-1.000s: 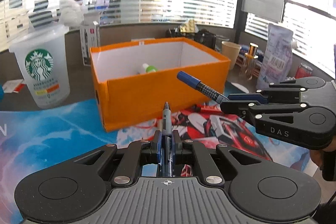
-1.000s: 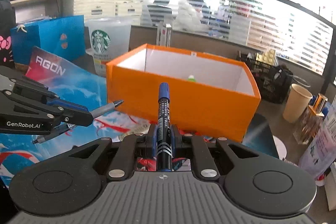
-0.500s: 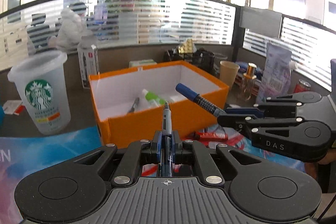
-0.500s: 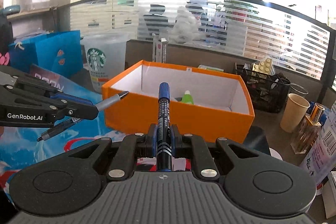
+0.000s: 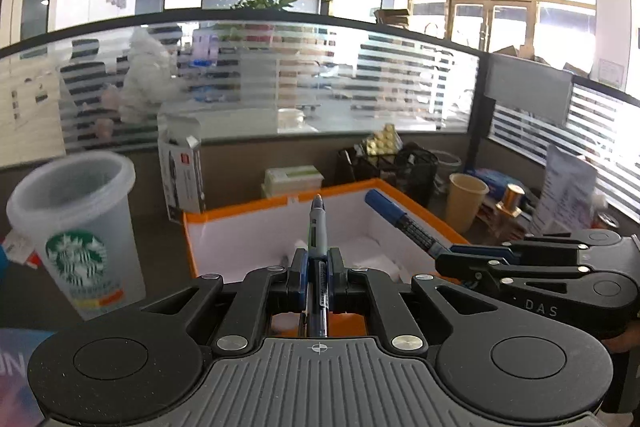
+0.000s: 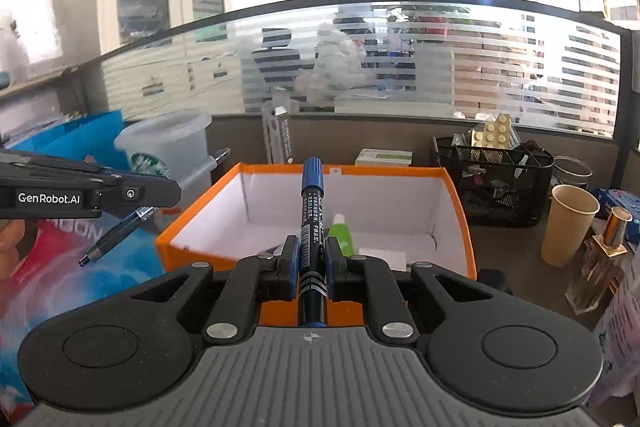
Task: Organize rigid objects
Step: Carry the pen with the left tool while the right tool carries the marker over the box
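So both tongs had something pinched at this point. The left tongs (image 5: 317,267) were pressed tight on a gel pen (image 5: 318,227), its tip pointing forward over the orange box (image 5: 240,217), which was white inside. The right tongs (image 6: 311,259) were clamped on a blue marker (image 6: 311,203), cap end forward, also sitting over the near wall of that same box.

From the left wrist camera you could see the right tongs off to the right side with the marker (image 5: 400,223) sticking out over the box's right edge. From the right wrist camera the left tongs (image 6: 168,191) showed up on the left, just beside the box's left corner, with the pen (image 6: 120,233) slanting down and away under them.

Inside the box there was a little green-and-white tube (image 6: 340,231) lying on the floor of it, just right of the marker, plus some pale stuff I couldn't make out.

Other things on the bench (image 6: 508,251): a frosted Starbucks cup (image 5: 80,231) to the left of the box, a paper cup (image 6: 570,227) well off to the right, a black mesh organizer (image 6: 496,183) behind the box's right corner, and a colourful printed mat (image 6: 60,267) under the left side.
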Demonstrator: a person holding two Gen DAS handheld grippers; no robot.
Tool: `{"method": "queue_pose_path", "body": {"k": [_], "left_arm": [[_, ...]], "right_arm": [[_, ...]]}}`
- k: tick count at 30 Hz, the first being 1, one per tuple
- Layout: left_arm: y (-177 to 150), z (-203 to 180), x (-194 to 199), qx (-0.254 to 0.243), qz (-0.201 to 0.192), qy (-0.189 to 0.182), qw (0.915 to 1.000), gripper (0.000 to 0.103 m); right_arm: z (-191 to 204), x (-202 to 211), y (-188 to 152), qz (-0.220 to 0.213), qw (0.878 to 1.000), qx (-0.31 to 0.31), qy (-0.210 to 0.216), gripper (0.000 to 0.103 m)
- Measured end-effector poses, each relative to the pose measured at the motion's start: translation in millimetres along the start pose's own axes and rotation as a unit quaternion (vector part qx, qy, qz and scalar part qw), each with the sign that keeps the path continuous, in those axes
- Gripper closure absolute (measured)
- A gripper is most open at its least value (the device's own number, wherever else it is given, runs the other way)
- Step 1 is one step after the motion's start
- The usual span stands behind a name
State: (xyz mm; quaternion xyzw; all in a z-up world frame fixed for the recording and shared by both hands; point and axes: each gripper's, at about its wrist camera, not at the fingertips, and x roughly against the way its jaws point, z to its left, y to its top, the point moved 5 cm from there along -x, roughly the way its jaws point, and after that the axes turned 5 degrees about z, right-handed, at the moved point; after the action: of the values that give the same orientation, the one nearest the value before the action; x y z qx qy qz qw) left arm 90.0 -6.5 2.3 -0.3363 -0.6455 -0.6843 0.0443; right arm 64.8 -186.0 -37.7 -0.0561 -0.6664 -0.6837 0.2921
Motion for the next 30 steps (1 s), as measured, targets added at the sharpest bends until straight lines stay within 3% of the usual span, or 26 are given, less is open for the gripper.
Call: {"method": "queue_pose_path", "body": {"k": [7,15,30], "left_arm": [[19,12,-42,0.006,0.016,-0.001,0.9999,0.096],[4,28,-104,0.046,0.073,-0.004,0.9963,0.096],[-15,41,-137,0.057,0.111,-0.001,0.9922,0.096]], "right_arm": [[-18,-33,24,0.008,0.999,-0.033,0.017,0.091],[-32,-88,26,0.043,0.996,-0.074,0.029,0.091],[-38,-128,10,0.086,0.992,-0.086,0.023,0.091]]}}
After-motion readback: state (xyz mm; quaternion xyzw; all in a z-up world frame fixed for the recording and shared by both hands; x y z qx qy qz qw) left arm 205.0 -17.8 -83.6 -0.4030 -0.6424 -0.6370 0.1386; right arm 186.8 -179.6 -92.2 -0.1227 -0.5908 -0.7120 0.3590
